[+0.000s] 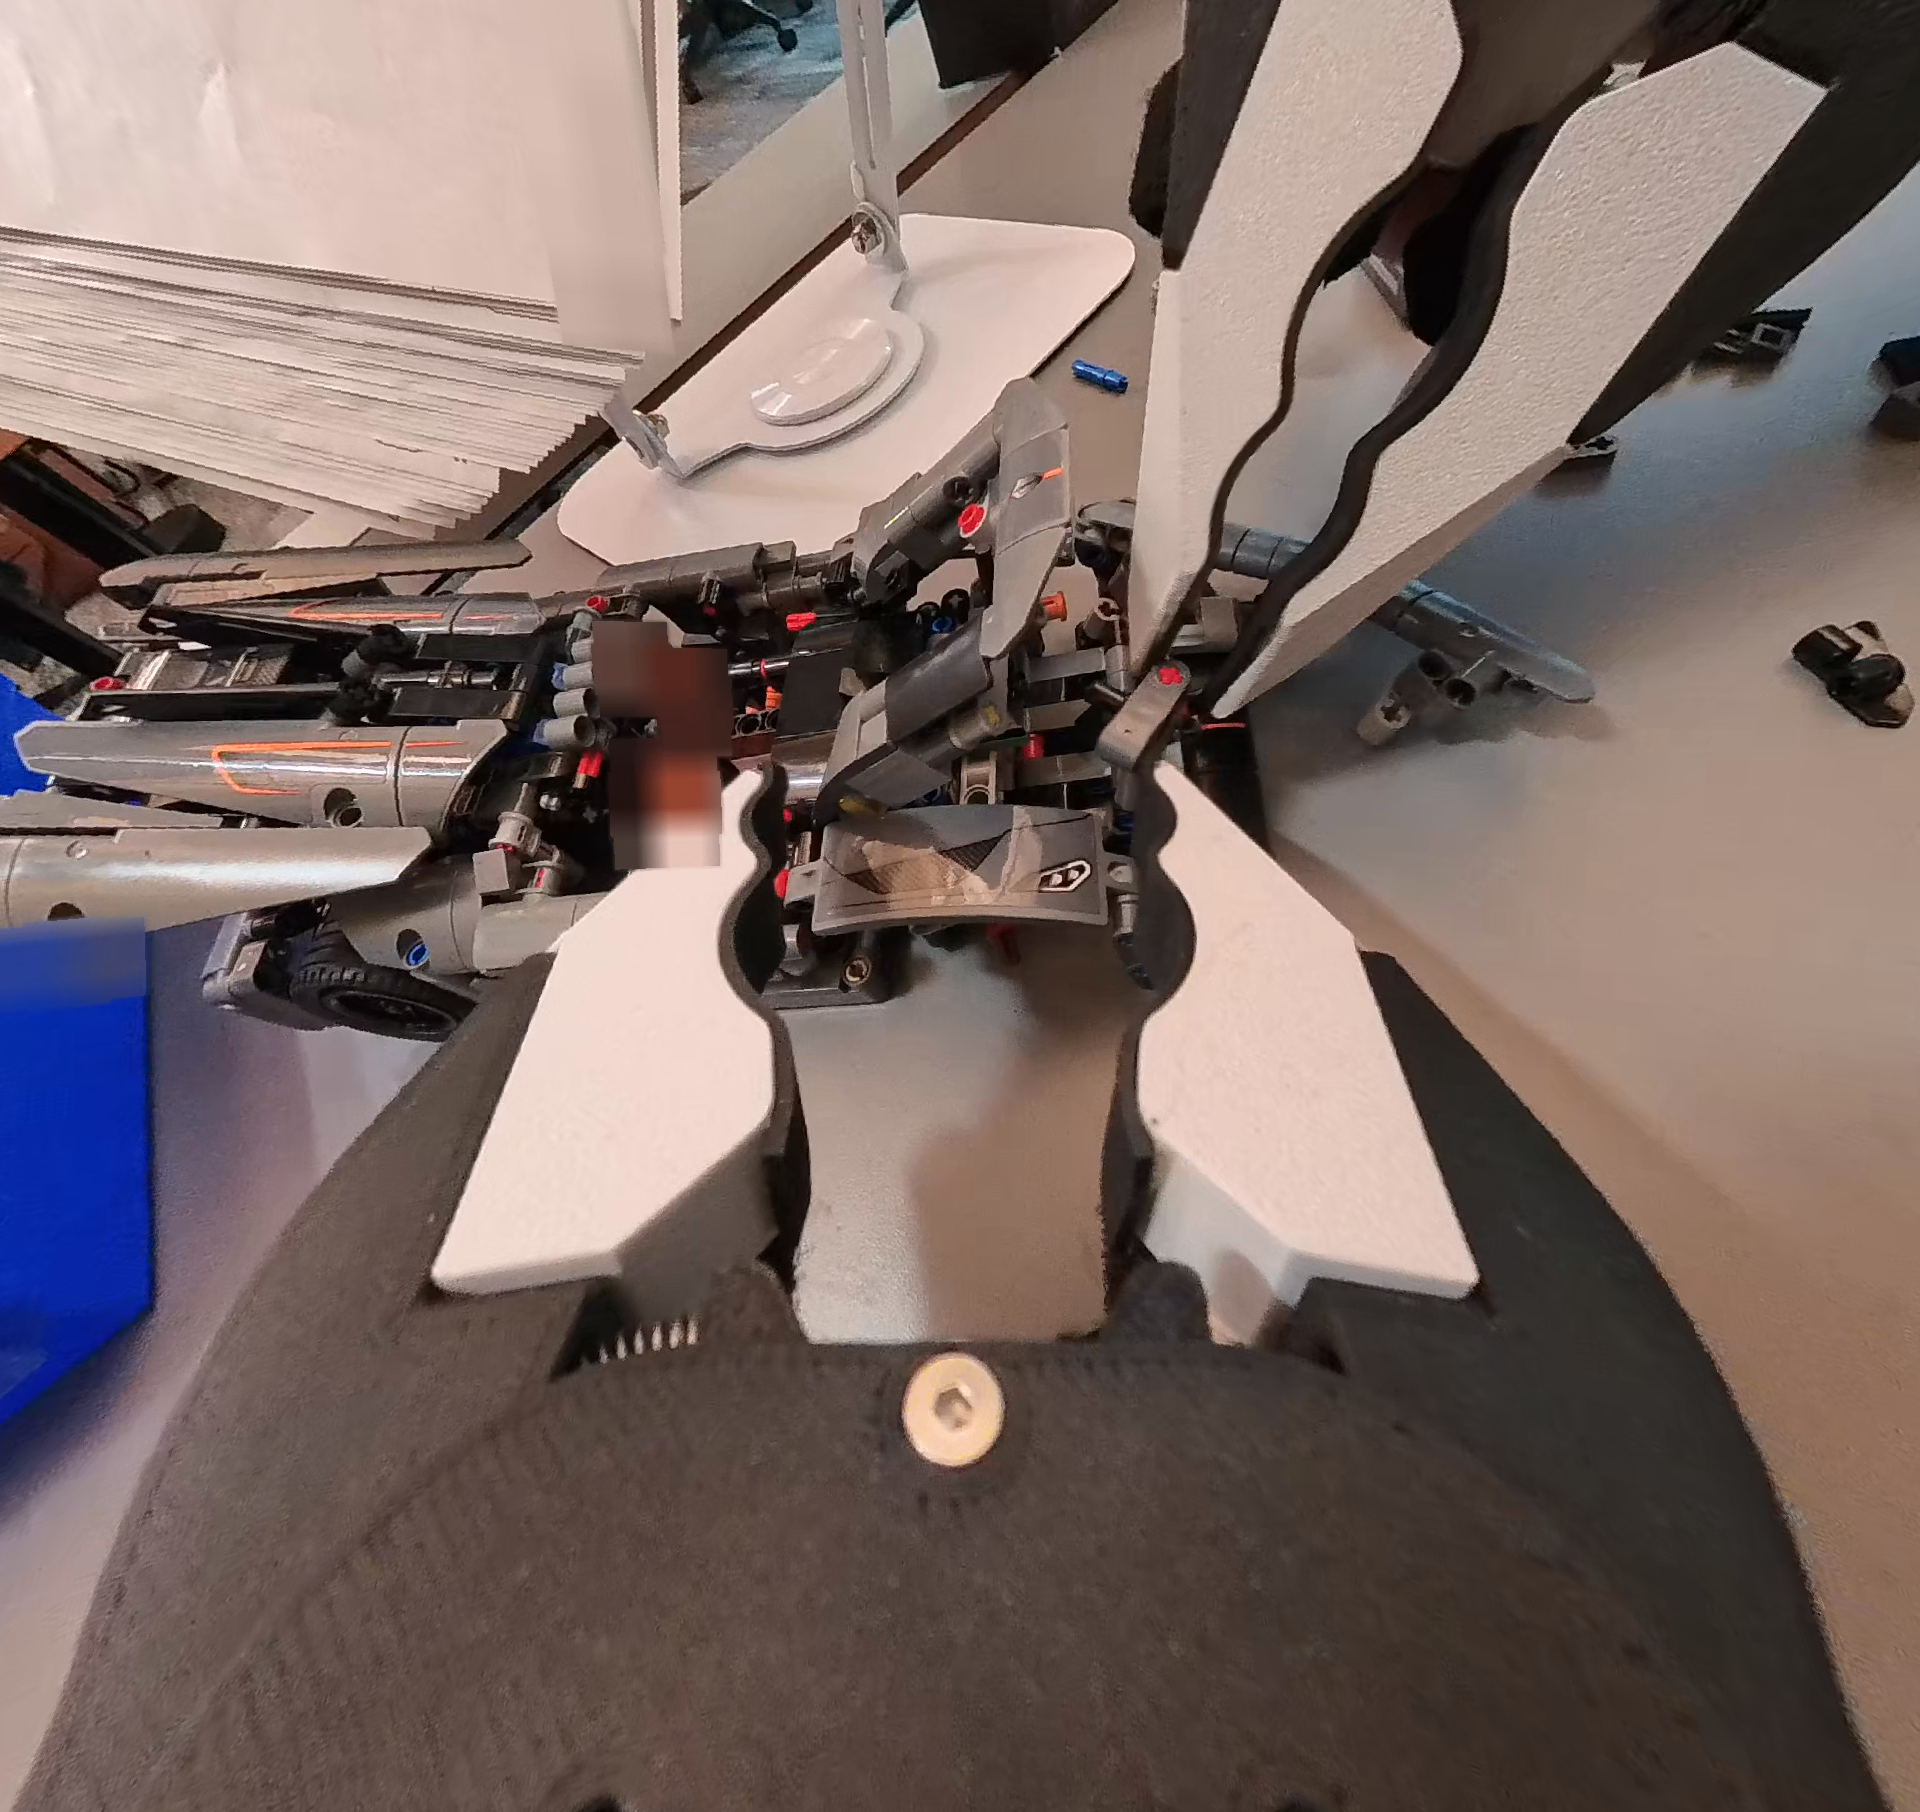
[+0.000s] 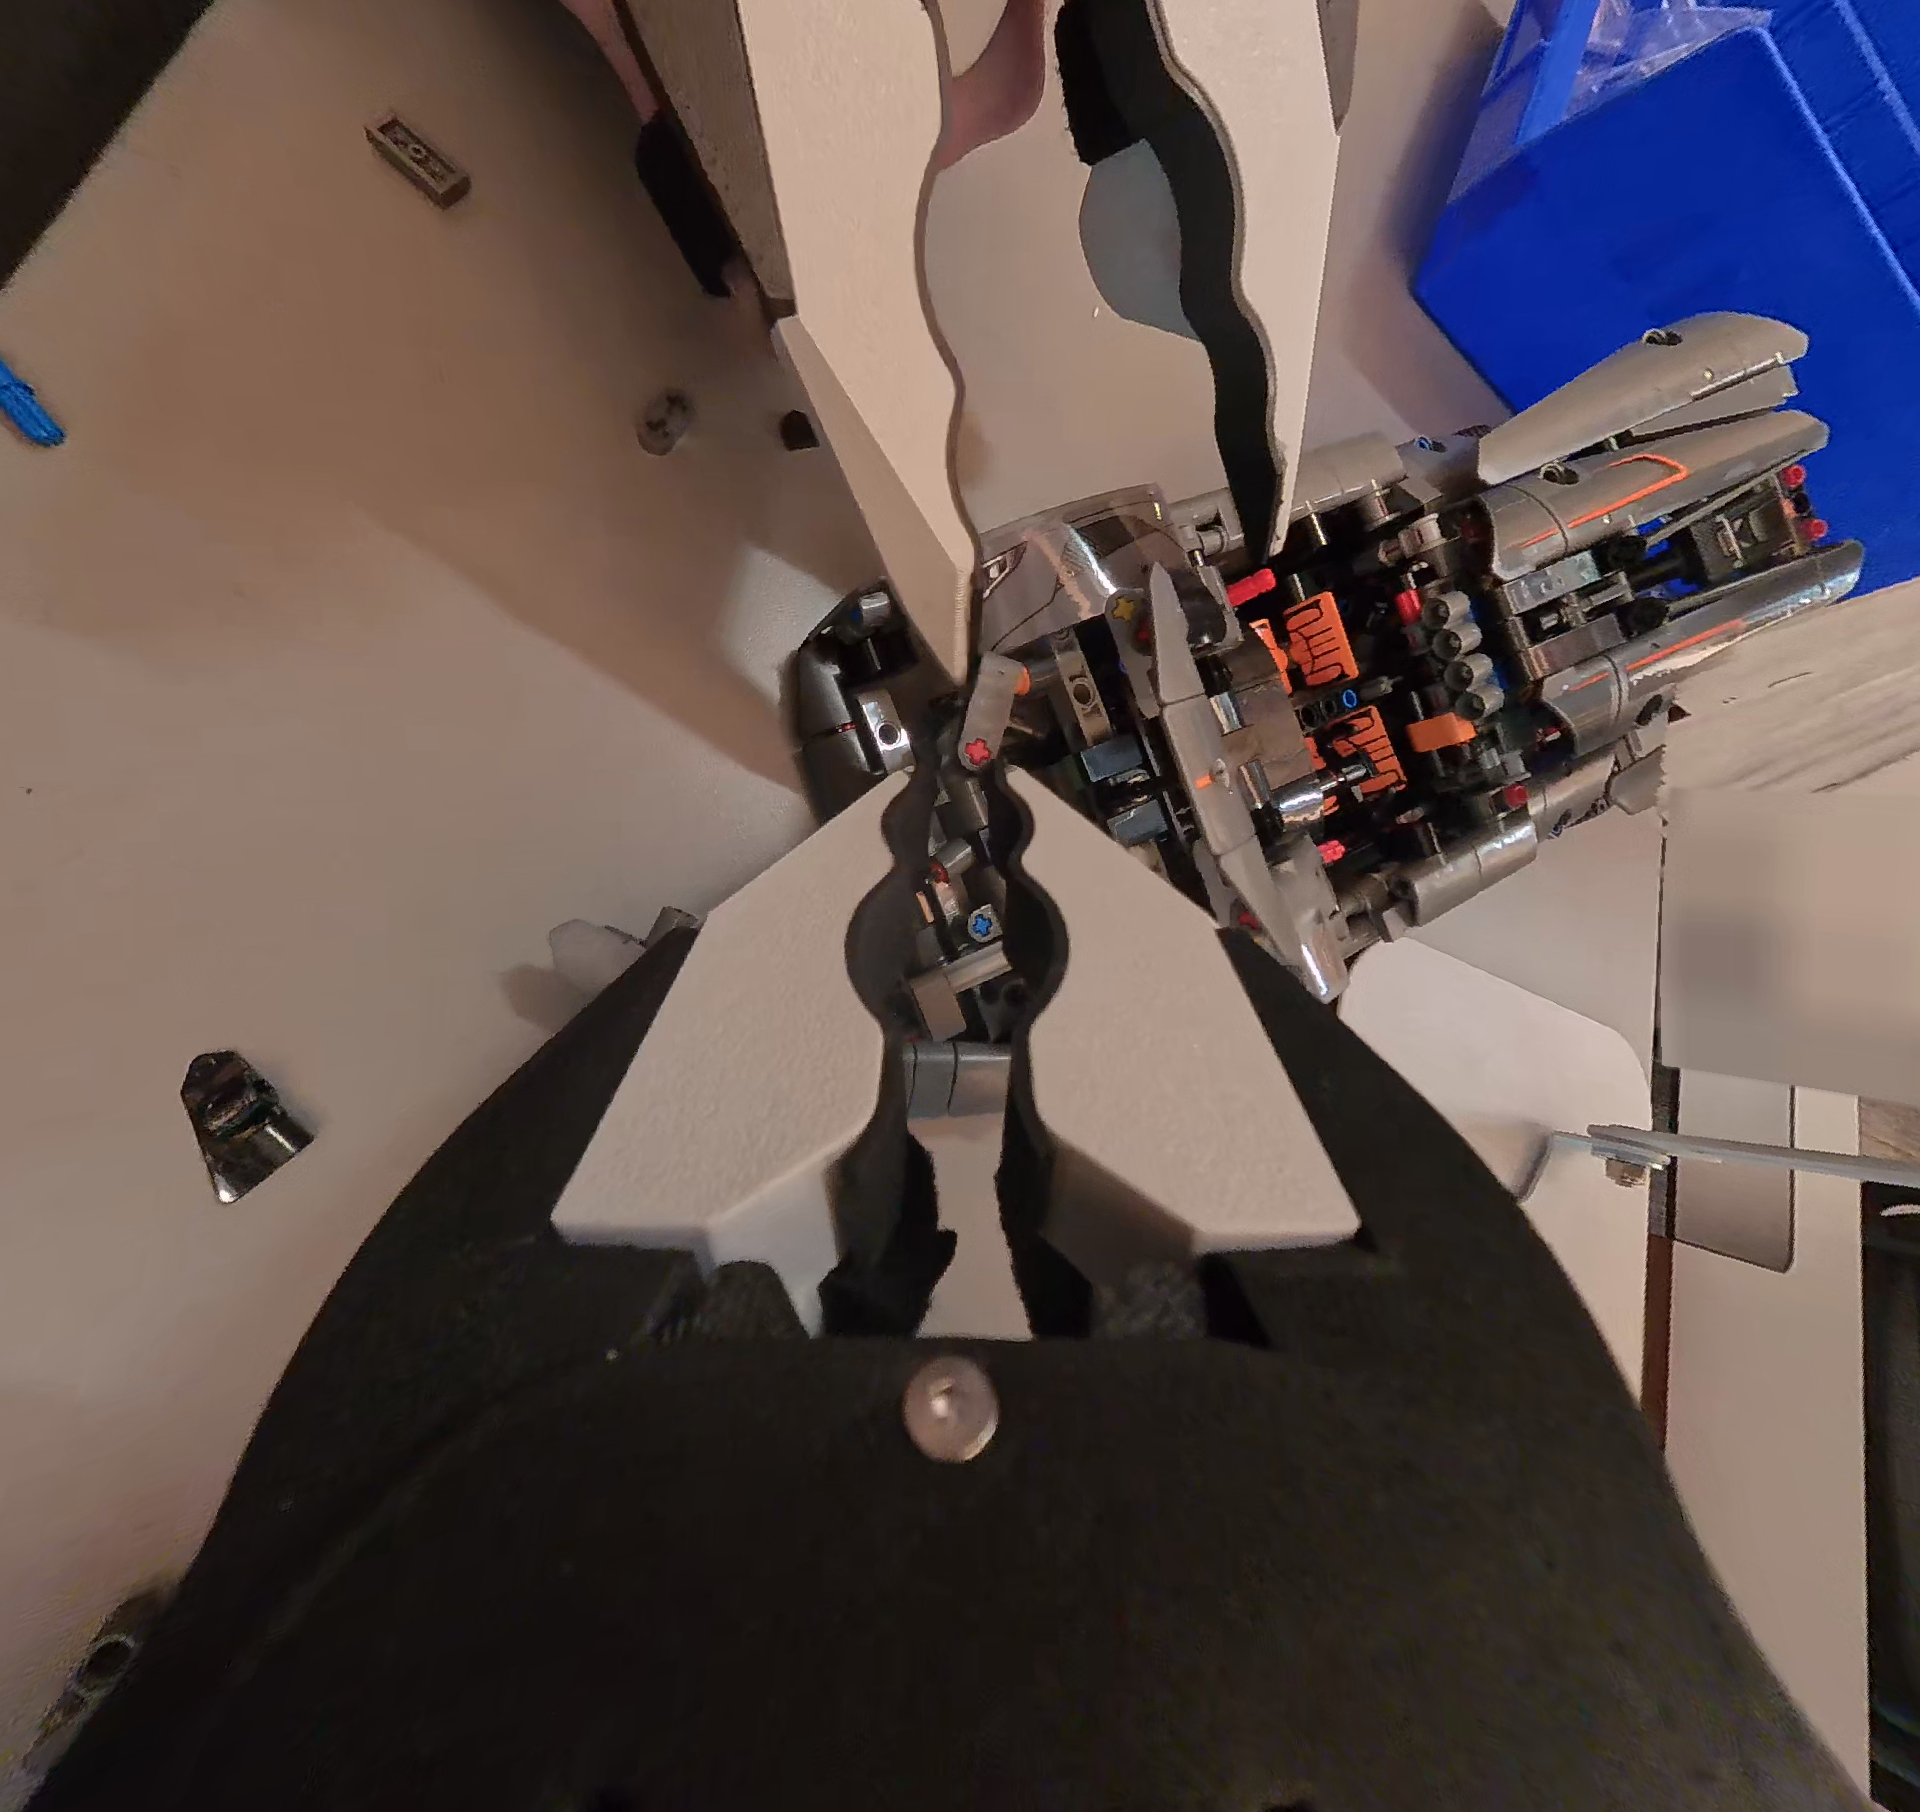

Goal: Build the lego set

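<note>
From my left wrist camera, going left to right: a blue plastic bin (image 1: 62,1139) is cut off at the frame edge, and above it a slanted stack of white sheets (image 1: 291,380) overhangs the grey-and-black lego vehicle with orange stripes (image 1: 416,744) lying on the pale counter (image 1: 1558,983). A blurred patch hides part of the vehicle's middle. Behind it sits a white lamp base (image 1: 935,328) near the counter's far edge, with a small blue pin (image 1: 1099,375) lying just beside it. My left gripper (image 1: 956,827) has its jaws spread around the vehicle's near end, on either side of a curved grey printed panel (image 1: 956,874); I cannot tell whether the pads touch it. My right gripper (image 1: 1195,661) comes down from the upper right, its tips at a short grey beam with a red cross pin (image 1: 1148,713). Right of it the counter is mostly bare, with a loose black piece (image 1: 1860,671) lying well apart.

From the right wrist camera, the right gripper (image 2: 961,775) has its jaws narrowed onto the vehicle's end, the beam at the tips. Loose dark pieces (image 2: 244,1123) lie left; the bin crowds the upper right.
</note>
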A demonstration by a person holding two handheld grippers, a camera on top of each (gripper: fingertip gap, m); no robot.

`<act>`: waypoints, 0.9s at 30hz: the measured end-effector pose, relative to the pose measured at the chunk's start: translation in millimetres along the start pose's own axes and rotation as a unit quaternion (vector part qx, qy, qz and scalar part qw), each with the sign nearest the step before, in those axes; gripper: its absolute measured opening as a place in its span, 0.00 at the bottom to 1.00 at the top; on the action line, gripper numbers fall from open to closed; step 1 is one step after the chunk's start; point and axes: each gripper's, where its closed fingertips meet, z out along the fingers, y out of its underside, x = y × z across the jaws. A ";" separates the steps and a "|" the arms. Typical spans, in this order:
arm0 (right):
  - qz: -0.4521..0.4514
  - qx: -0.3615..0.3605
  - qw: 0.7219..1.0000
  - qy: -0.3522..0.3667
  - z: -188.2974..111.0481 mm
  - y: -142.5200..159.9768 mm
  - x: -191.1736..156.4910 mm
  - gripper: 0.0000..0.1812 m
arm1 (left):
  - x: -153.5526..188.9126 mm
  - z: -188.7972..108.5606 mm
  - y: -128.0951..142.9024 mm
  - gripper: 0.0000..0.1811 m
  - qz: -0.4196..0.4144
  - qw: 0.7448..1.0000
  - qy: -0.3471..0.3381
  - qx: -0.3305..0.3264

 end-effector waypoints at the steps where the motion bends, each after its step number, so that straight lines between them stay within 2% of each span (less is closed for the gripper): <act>1: -0.001 0.001 1.000 -0.002 -0.1 -0.3 -0.9 0.04 | -0.5 -0.2 0.0 0.34 0.001 1.000 -0.002 0.000; 12: -0.007 0.008 1.000 -0.009 5.3 -9.1 -8.8 0.03 | -6.6 0.7 3.2 0.29 0.001 1.000 -0.023 -0.011; 19: 0.002 -0.005 1.000 -0.009 2.2 0.3 -3.6 0.05 | -10.3 -7.0 -0.6 0.33 -0.009 1.000 -0.013 0.002; 24: 0.010 -0.002 1.000 0.000 3.7 -1.6 -0.6 0.07 | 7.0 -6.7 -3.5 0.38 0.015 0.999 0.028 0.007; 27: 0.007 -0.003 1.000 -0.004 5.9 -2.4 -3.8 0.06 | 13.2 -2.4 -0.8 0.42 0.033 0.999 0.029 -0.006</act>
